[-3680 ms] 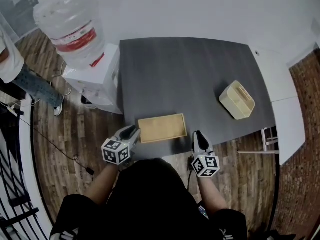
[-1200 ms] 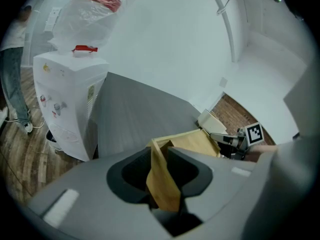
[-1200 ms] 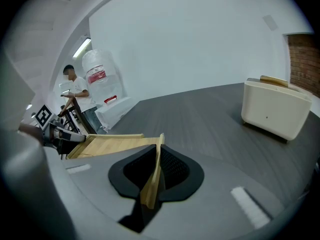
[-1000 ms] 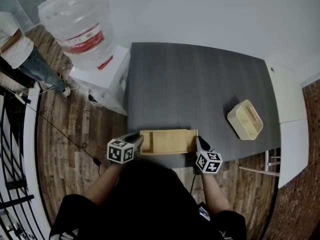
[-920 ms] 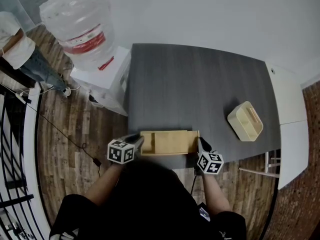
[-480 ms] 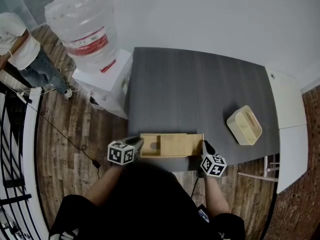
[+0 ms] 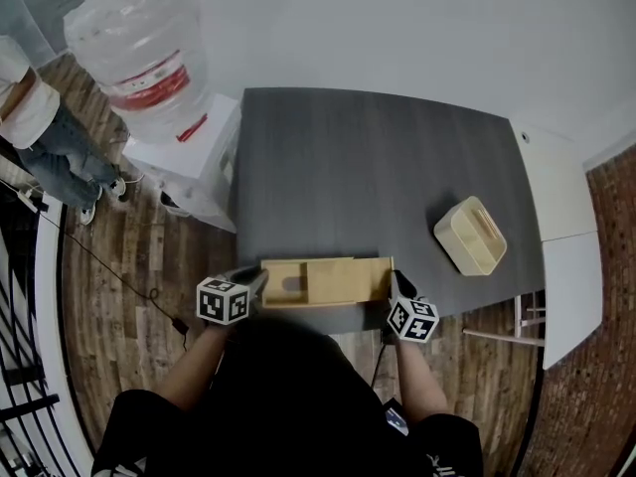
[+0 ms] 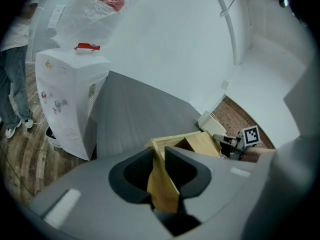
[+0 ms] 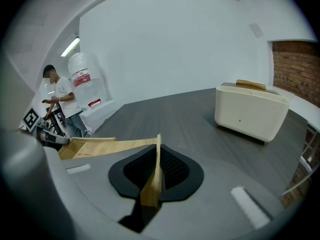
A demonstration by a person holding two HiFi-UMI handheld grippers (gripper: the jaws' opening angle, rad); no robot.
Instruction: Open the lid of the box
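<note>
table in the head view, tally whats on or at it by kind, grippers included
wooden box: 1
sliding lid: 1
cream caddy: 1
grippers: 2 (left gripper, right gripper)
total: 5

The box sits on the table at its near edge, directly before you. Its lid lies on top, offset to the right (left end of the box uncovered). Your left gripper straddles the box's left end wall; your right gripper straddles the lid's right edge. A container lies right and farther back, well apart. Left of the table stands a water dispenser with a bottle on it, and a person farther left.
</note>
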